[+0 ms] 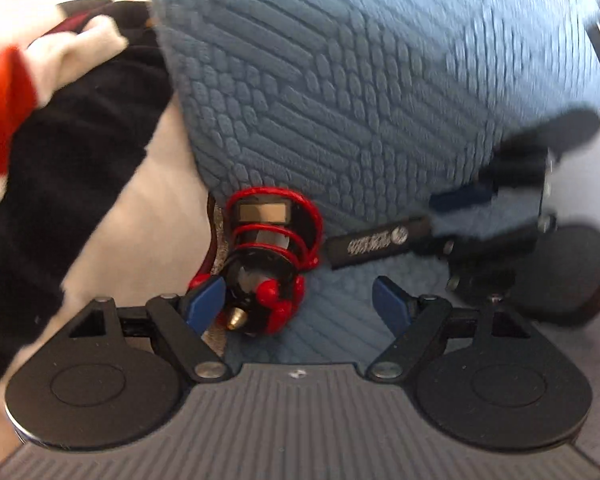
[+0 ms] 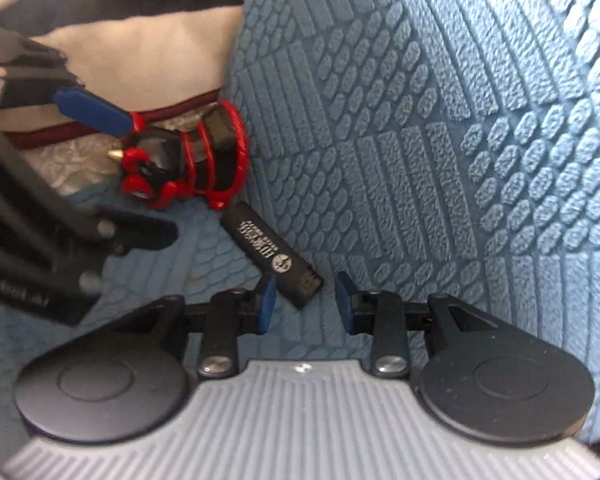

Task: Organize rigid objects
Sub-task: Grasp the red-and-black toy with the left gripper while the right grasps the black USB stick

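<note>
Filling most of both frames is the blue textured mat (image 1: 380,80), ridged with bars and pebbled bumps, and everything sits on or beside it. Off to the left of the left wrist view lies a heap of black, white and red fabric (image 1: 60,120). Now the left gripper (image 1: 298,304), low in its own frame, jaws spread wide, nothing between them, though its left fingertip (image 1: 204,300) sits just beside the earphone bundle. The right gripper (image 2: 306,304) is open as well, low centre in its frame, with the near end of the lighter poking into the gap between its pads, neither pad clearly pressing on it. On to the black gadget wrapped in red earphone cord (image 1: 266,264), brass tip pointing toward the camera, lying at the mat's left edge, lower centre. Just beside it, to the right, lies the slim black lighter (image 2: 272,256) with white print, flat on the mat, angled diagonally.
</note>
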